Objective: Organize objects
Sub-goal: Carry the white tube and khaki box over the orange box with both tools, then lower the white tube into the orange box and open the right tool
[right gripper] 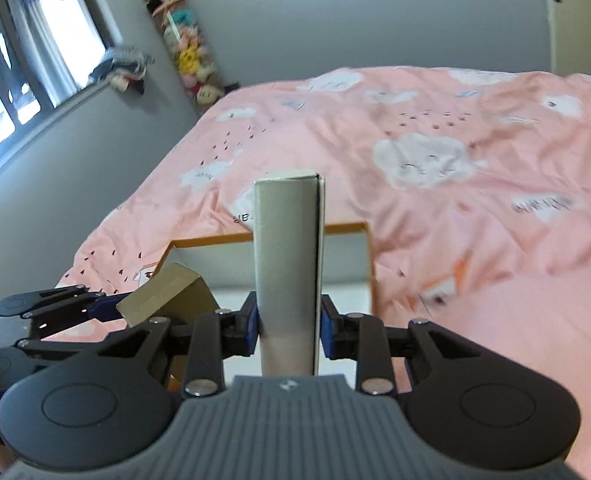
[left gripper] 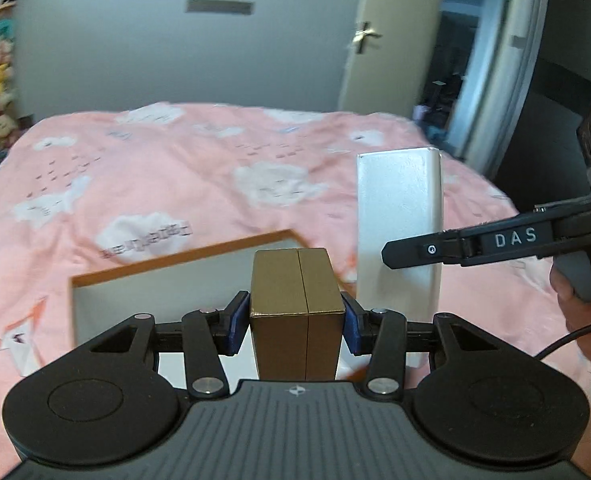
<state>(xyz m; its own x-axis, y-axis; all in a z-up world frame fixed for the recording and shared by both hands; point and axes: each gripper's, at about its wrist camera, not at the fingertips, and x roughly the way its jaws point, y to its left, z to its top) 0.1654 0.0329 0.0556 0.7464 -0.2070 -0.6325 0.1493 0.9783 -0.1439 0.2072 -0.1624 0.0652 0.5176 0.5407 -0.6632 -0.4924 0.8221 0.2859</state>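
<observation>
My left gripper (left gripper: 297, 322) is shut on a gold box (left gripper: 297, 300) and holds it above an open white tray with an orange rim (left gripper: 183, 258) that lies on the pink bed. My right gripper (right gripper: 289, 326) is shut on a tall silver-white box (right gripper: 287, 264), held upright over the same tray (right gripper: 347, 228). In the left wrist view the silver-white box (left gripper: 399, 220) and the right gripper (left gripper: 411, 250) are at the right. In the right wrist view the gold box (right gripper: 163, 298) and the left gripper (right gripper: 107, 306) are at the lower left.
A pink bedspread with white clouds (left gripper: 175, 168) covers the bed. A column of plush toys (right gripper: 187, 52) hangs in the far corner. A window (right gripper: 23, 60) is on the left wall, and an open door (left gripper: 391, 36) at the far right.
</observation>
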